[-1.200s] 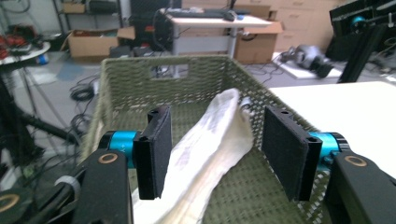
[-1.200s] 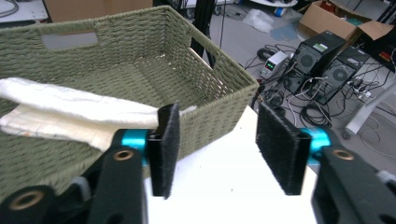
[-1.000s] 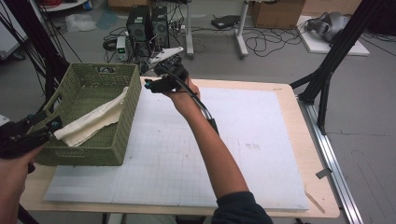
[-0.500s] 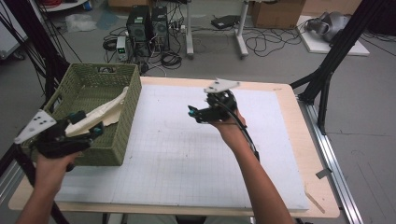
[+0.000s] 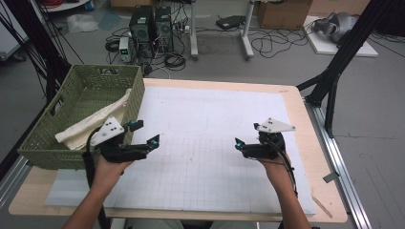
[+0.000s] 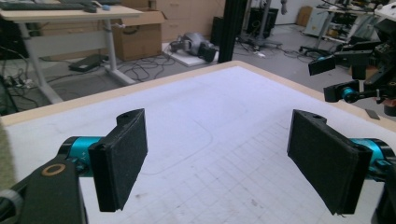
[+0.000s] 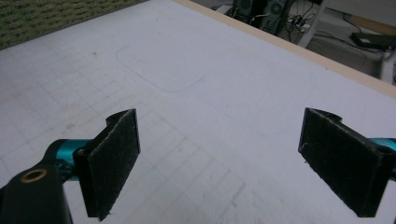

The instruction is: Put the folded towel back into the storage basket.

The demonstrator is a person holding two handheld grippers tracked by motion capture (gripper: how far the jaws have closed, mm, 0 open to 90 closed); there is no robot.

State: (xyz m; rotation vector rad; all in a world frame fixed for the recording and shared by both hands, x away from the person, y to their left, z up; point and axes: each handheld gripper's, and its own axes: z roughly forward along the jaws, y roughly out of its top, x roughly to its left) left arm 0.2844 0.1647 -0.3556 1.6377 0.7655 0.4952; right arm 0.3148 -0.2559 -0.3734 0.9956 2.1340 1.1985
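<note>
Your left gripper [image 5: 143, 135] and right gripper [image 5: 240, 144] both hang spread and empty above the white mat [image 5: 200, 143], beside the basket [image 5: 71, 95] holding the cloth [image 5: 86, 126].

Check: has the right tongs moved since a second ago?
Yes. The right tongs came back from beside the basket toward the near right of the white mat, jaws opening, nothing between them.
</note>
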